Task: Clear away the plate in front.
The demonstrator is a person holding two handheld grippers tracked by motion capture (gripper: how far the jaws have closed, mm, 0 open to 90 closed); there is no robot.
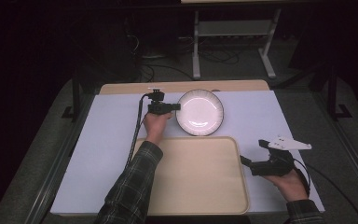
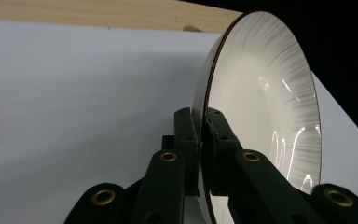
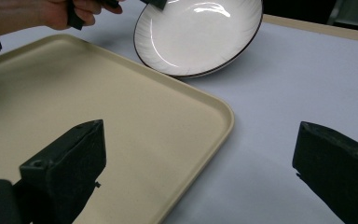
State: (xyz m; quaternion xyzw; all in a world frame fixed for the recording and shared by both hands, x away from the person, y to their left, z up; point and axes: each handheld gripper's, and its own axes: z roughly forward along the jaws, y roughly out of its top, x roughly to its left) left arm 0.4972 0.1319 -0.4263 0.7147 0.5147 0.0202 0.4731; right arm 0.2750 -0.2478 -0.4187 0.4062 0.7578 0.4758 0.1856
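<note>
The left tool is clenched on the white plate at its 9 o'clock rim; the right tool hangs released.

We wear dark plaid sleeves. Our left gripper has black jaws with brass-ringed screw holes and trails a black cable. Our right gripper is black too, topped by a grey three-cornered plate.
</note>
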